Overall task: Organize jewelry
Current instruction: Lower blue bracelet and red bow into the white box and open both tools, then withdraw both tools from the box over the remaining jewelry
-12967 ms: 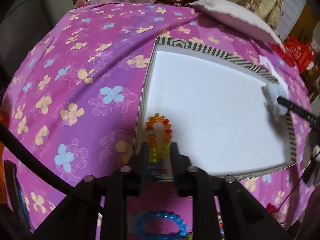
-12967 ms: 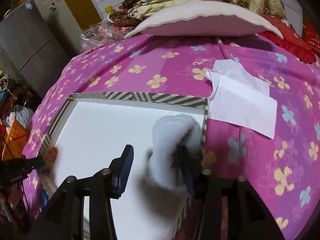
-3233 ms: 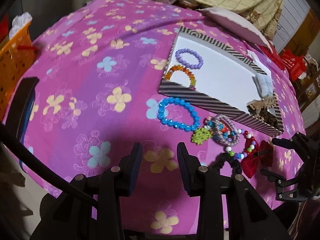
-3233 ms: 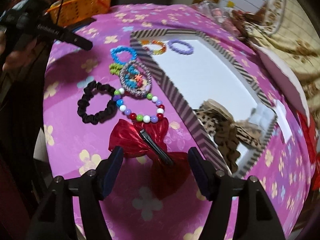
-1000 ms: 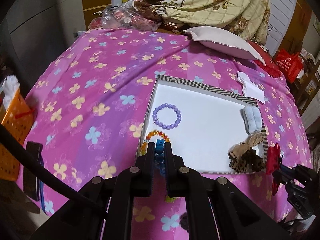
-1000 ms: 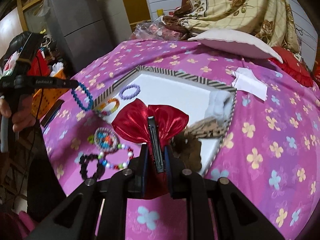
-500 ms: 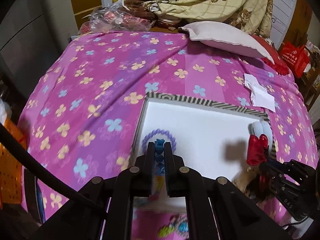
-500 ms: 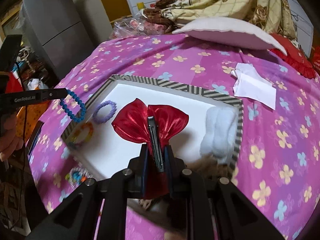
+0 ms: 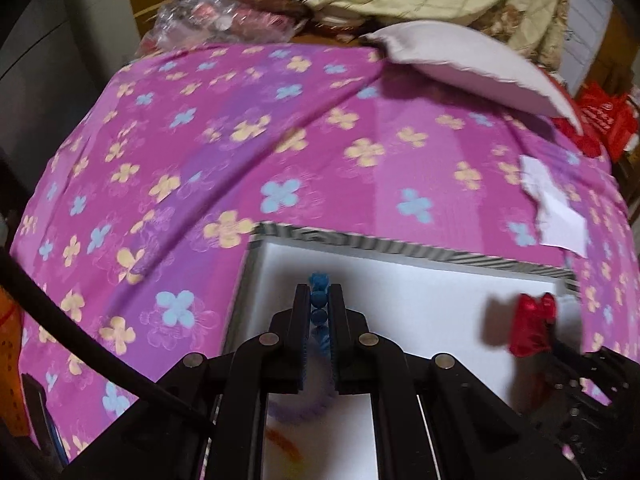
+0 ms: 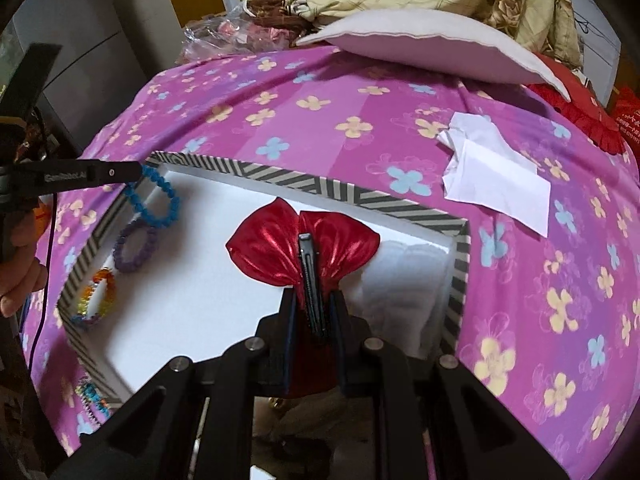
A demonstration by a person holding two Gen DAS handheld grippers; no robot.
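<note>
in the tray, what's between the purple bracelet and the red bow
Only bare white tray floor. The right wrist view shows nothing between the purple bracelet and the red bow.

Floral bedspread [image 10: 320,128], striped tray [image 10: 400,206], paper [image 10: 492,176], pillow [image 10: 420,40]

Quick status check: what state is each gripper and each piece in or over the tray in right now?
Left gripper: shut on blue bracelet, over tray's left end.
Right gripper: shut on red bow, over tray.
Purple bracelet: lying in tray.
Rainbow bracelet: lying in tray.
Tray: open.
</note>
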